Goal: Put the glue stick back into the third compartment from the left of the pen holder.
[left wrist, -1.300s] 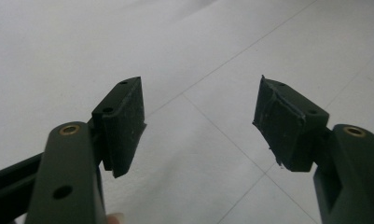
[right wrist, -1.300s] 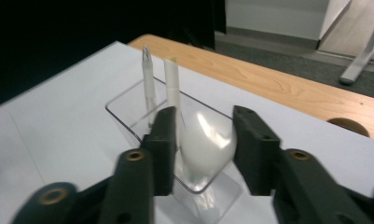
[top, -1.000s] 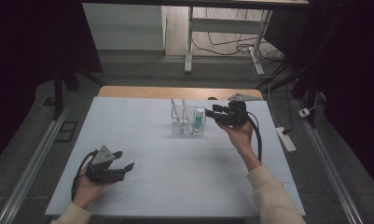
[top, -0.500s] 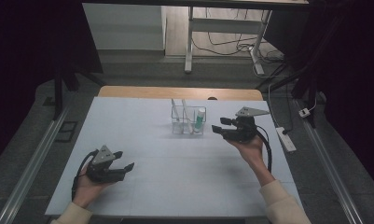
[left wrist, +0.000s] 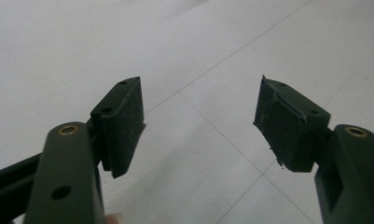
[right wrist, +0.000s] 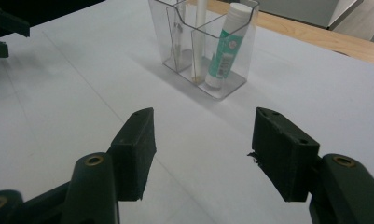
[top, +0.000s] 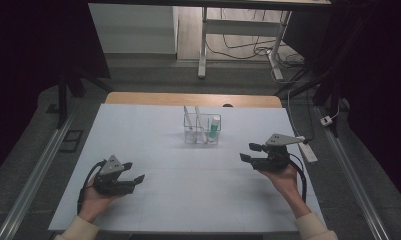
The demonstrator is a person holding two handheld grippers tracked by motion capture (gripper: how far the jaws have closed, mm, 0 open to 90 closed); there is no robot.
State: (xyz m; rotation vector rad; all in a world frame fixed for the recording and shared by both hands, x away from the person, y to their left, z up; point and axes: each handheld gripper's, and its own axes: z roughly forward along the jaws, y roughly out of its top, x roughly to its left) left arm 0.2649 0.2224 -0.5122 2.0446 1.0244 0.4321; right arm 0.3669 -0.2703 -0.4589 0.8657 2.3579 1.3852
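Observation:
A clear plastic organiser (top: 202, 131) (right wrist: 175, 42) stands at the middle back of the white table. It holds a green-and-white glue stick (top: 214, 127) (right wrist: 225, 45) in its right compartment and pale sticks (top: 198, 121) (right wrist: 201, 32) in the others. My right gripper (top: 251, 152) (right wrist: 201, 149) is open and empty, held above the table to the right and nearer than the organiser, pointing left. My left gripper (top: 133, 171) (left wrist: 201, 123) is open and empty at the near left, low over the table.
The white table top (top: 198, 190) sits on a wooden desk whose edge (top: 153, 98) shows at the back. A white power strip (top: 307, 150) lies at the table's right edge. A metal stand and cables (top: 238, 45) are on the floor beyond.
My right gripper drew back from the organiser toward the near right and now stands empty. The glue stick sits in the organiser. The left gripper kept still.

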